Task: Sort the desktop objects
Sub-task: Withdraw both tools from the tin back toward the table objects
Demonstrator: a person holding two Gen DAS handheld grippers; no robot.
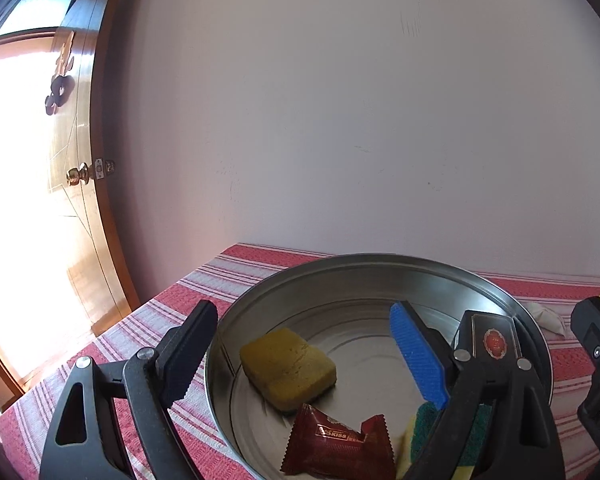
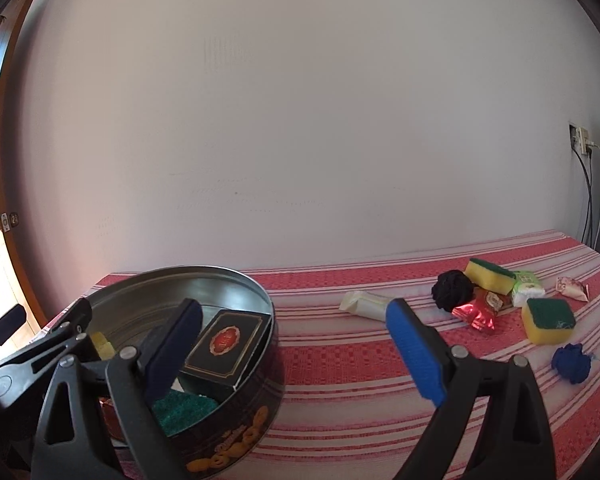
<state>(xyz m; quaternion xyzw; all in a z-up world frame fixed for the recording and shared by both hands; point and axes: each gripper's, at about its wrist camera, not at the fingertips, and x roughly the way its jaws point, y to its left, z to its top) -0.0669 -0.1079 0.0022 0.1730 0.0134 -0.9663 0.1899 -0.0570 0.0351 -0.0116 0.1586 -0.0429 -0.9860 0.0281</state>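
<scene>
On the striped cloth (image 2: 340, 360), the tin (image 2: 236, 276) held perhaps four items; seven lay outside. Both grippers, left (image 1: 312, 360) and right (image 2: 296, 344), gaped empty.

Black box (image 2: 224, 342) in round tin (image 2: 260, 360); fingers (image 2: 416, 356) apart.

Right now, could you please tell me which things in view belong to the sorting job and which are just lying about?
Job:
round tin
black box, in the tin
yellow sponge, in the tin
red candy packet, in the tin
loose sponge
black yarn ball
blue yarn ball

Lying about:
striped tablecloth
door knob
wall socket
</scene>
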